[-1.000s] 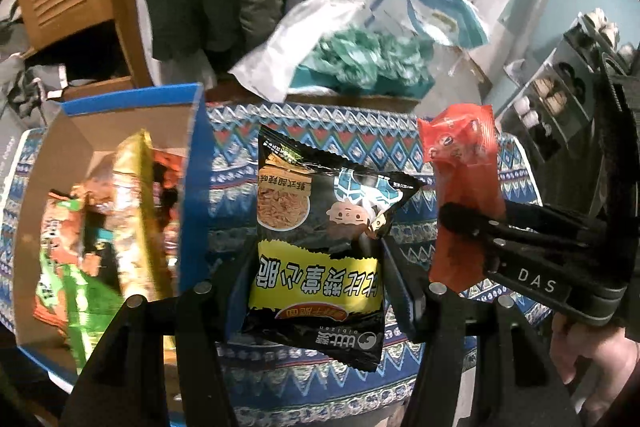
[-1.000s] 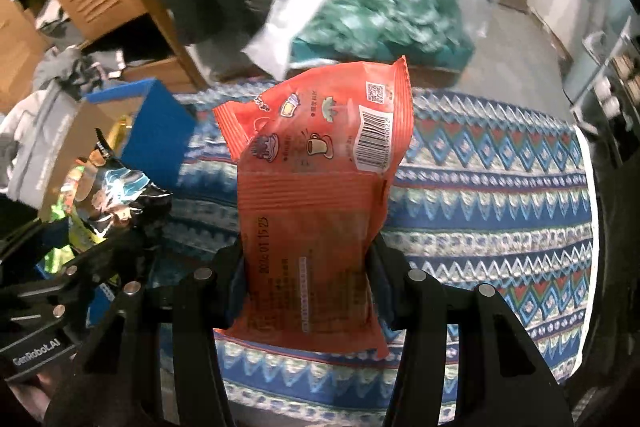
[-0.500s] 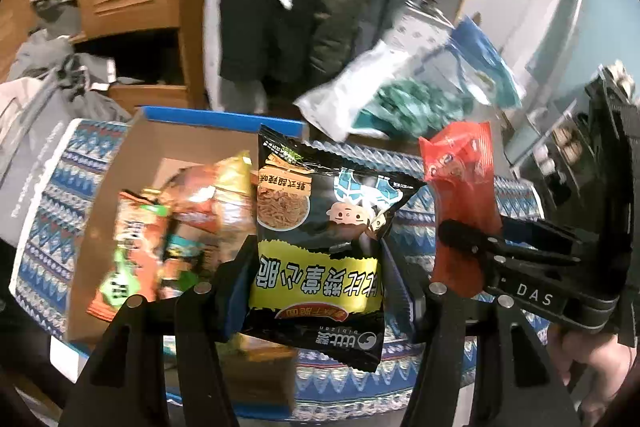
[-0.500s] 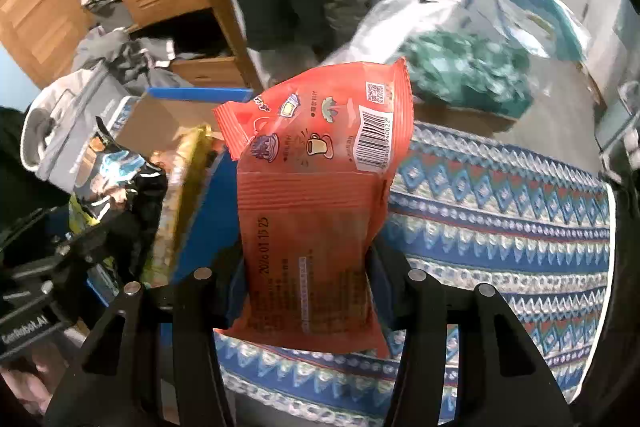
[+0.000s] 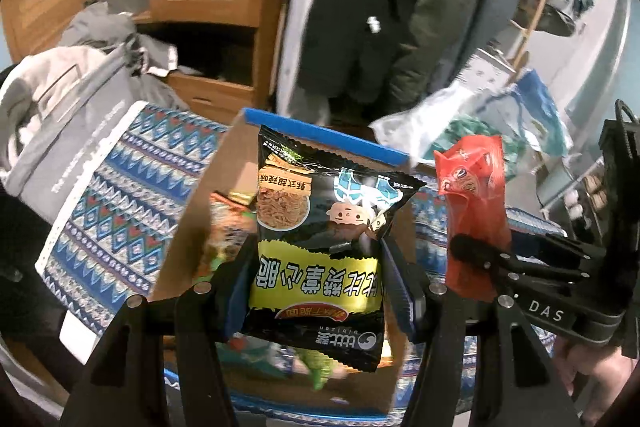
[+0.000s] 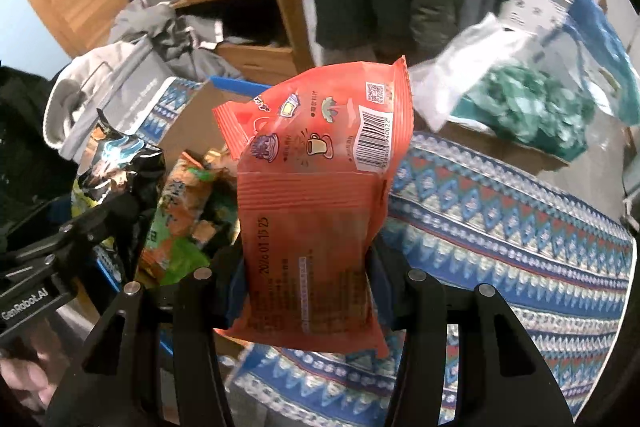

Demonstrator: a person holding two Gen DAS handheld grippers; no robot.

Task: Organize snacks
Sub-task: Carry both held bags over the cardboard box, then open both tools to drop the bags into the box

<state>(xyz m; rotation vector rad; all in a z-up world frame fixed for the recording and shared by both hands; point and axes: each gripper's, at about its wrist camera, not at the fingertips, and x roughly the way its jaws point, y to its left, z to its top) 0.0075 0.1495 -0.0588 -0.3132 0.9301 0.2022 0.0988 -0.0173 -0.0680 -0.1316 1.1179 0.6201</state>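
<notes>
A black packet (image 5: 320, 247) is clamped in the left gripper (image 5: 320, 291) and an orange packet (image 6: 316, 211) in the right gripper (image 6: 306, 287) above the box (image 5: 192, 211), where a mistimed release risks a spill onto the desk (image 6: 500, 227).

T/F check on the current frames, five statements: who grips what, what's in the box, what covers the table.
1. The left gripper is shut on the black and yellow noodle snack packet. True.
2. The right gripper is open and holds nothing. False: it is shut on the orange-red snack packet.
3. The blue-edged cardboard box already holds several snack packs. True.
4. The orange-red snack packet shows a barcode in the right wrist view. True.
5. The table is covered by a plain white cloth. False: it is a blue patterned tablecloth.
</notes>
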